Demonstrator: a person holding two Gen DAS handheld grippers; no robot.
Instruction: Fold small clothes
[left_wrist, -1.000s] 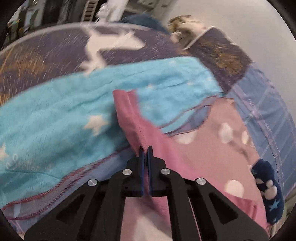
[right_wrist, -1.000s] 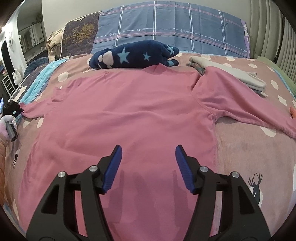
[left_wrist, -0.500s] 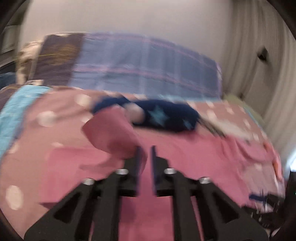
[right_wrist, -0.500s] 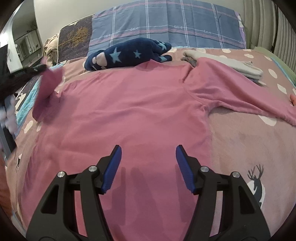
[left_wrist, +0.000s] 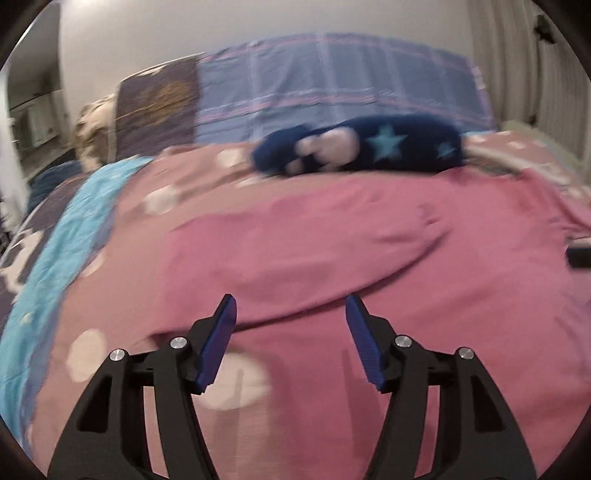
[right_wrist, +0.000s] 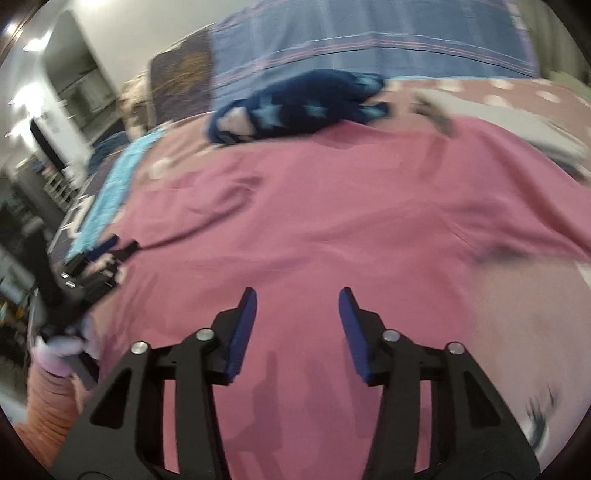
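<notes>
Pink long-sleeved cotton top (left_wrist: 369, 236) spread flat on the bed's pink spotted blanket (left_wrist: 88, 354), its left sleeve (left_wrist: 303, 266) laid inward across the body, judged the first fold of the sequence. Navy star-patterned fleece garment (left_wrist: 369, 151) parked beyond the collar, clear of the work. Left tool (left_wrist: 291, 325) released, jaws just opened, nothing between them, poised above the sleeve fold. Right tool (right_wrist: 297, 321) unclenched though jaws just narrowing, empty, hovering over the lower body panel; contact not discernible through blur
</notes>
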